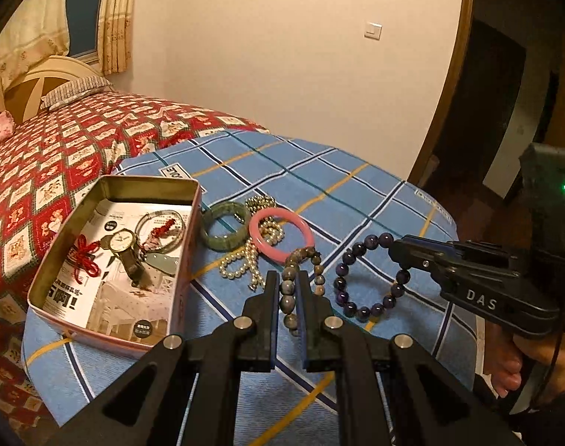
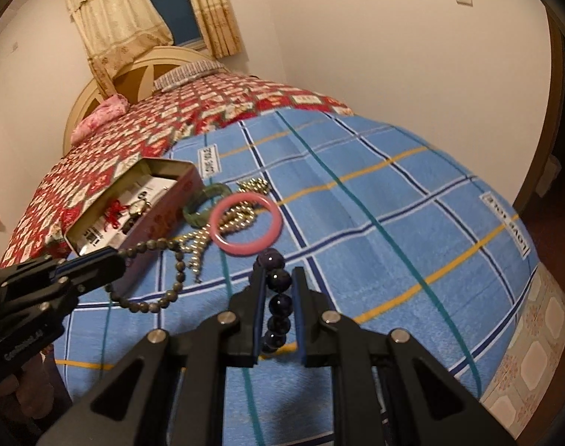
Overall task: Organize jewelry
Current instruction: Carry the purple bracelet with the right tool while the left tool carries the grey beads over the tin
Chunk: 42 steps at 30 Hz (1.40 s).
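My left gripper is shut on a grey-brown bead bracelet, which hangs from it over the blue checked cloth. My right gripper is shut on a purple bead bracelet; it also shows in the left wrist view. A pink bangle, a green bangle and a pearl string lie on the cloth. The open pink tin to the left holds a watch, a red knot cord and a clear bangle.
The cloth covers the foot of a bed with a red patterned quilt. A pillow and headboard are at the far end. A wooden door frame stands to the right. The tiled floor lies below the bed's right edge.
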Available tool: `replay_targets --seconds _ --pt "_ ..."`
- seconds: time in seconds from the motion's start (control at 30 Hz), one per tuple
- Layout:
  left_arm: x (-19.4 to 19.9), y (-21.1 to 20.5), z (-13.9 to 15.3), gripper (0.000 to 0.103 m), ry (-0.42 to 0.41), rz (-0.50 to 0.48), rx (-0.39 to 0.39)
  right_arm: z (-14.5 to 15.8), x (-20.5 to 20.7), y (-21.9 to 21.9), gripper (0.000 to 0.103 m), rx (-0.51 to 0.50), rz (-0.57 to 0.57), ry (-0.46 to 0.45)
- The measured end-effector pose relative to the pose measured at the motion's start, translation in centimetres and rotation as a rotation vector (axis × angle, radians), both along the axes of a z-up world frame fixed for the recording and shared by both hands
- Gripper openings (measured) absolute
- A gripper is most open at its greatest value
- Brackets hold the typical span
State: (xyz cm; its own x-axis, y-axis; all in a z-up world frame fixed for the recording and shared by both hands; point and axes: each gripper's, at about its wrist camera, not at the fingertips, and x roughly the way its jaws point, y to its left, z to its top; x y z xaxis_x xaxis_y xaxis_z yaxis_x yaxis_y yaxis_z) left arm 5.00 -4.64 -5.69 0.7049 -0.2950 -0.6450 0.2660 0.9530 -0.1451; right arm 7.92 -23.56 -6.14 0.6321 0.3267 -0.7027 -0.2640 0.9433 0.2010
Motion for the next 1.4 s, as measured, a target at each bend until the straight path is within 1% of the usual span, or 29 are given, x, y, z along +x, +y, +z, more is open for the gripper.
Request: replay_targets --seconds 0.2,0.43,0.57,0.97,1.2,1.4 --pt "0.0 1.4 1.0 0.007 -0.021 0.029 -0.016 1.7 -0.1 1.4 0.016 -0.026 0.026 -0.042" --pt "0.1 3.5 2.0 0.007 -0.046 0.068 -0.035 2.9 0.4 3.1 0.016 -0.050 0.058 -0.073" --pt "0.4 4.8 2.2 0.007 -0.047 0.096 -0.037 3.6 0.7 4.3 0.016 -0.056 0.087 -0.091" --pt "1.7 8.5 2.3 0.007 -0.050 0.177 -0.023 6.0 2.7 9.7 0.016 -0.058 0.201 -0.153" --pt "2.7 10.2 2.5 0.007 -0.058 0.207 -0.007 6.7 3.6 12.1 0.016 -0.057 0.253 -0.173" --pt "3.5 11.3 2.5 0.007 -0.060 0.225 0.008 6.9 4.6 13.9 0.016 -0.049 0.289 -0.173"
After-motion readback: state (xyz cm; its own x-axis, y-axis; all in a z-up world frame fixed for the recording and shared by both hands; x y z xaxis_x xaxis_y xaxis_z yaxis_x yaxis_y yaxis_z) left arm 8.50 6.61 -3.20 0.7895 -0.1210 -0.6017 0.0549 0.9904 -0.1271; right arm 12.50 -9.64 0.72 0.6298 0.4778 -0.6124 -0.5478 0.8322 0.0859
